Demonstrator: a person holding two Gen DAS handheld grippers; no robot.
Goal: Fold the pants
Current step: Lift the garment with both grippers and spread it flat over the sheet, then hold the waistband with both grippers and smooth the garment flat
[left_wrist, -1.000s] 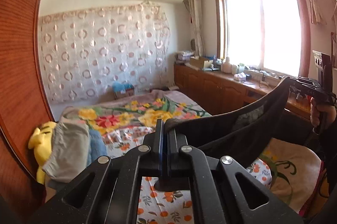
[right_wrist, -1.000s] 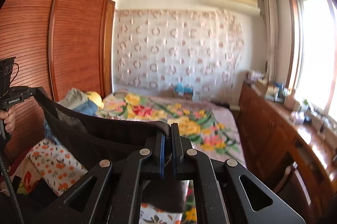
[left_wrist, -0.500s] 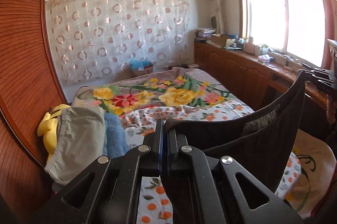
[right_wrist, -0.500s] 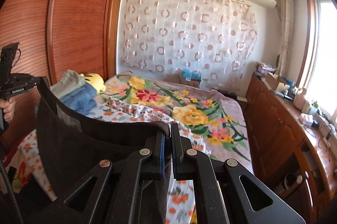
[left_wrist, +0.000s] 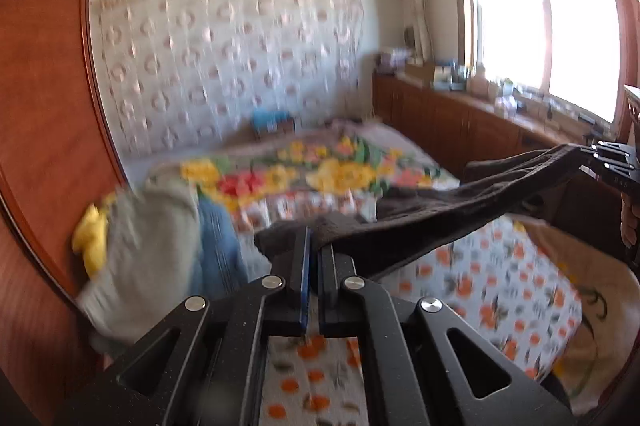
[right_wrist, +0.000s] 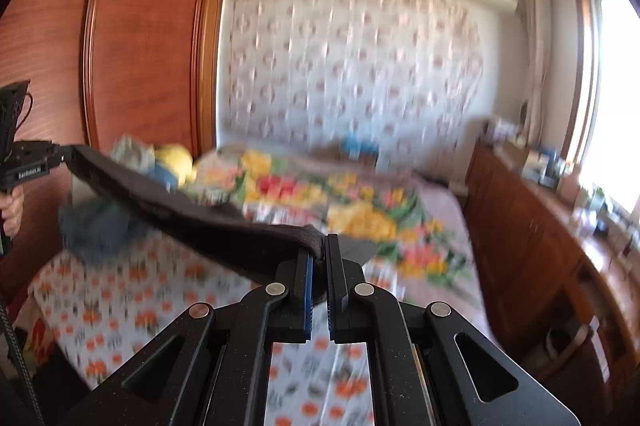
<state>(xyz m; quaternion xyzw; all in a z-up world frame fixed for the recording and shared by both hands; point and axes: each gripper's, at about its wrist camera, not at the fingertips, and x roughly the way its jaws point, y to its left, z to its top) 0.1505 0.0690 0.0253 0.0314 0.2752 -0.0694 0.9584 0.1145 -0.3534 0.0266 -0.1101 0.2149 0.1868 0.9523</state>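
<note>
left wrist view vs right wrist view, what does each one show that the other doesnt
Only the left wrist view shows the bright window and the right gripper from the outside. Only the right wrist view shows the wardrobe's full front and the left gripper from the outside. Both show the dark pants stretched between the two shut grippers above the flowered bed, and the folded clothes pile.

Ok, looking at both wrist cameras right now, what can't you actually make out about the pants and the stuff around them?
- Dark pants: lower part hidden behind the left gripper in the left wrist view; behind the right gripper in the right wrist view.
- Folded clothes pile: smeared by motion blur, separate garments unclear.
- Cabinet-top items: too small and blurred, left wrist view.
- Hand: cut off by the right wrist view's left edge.
</note>
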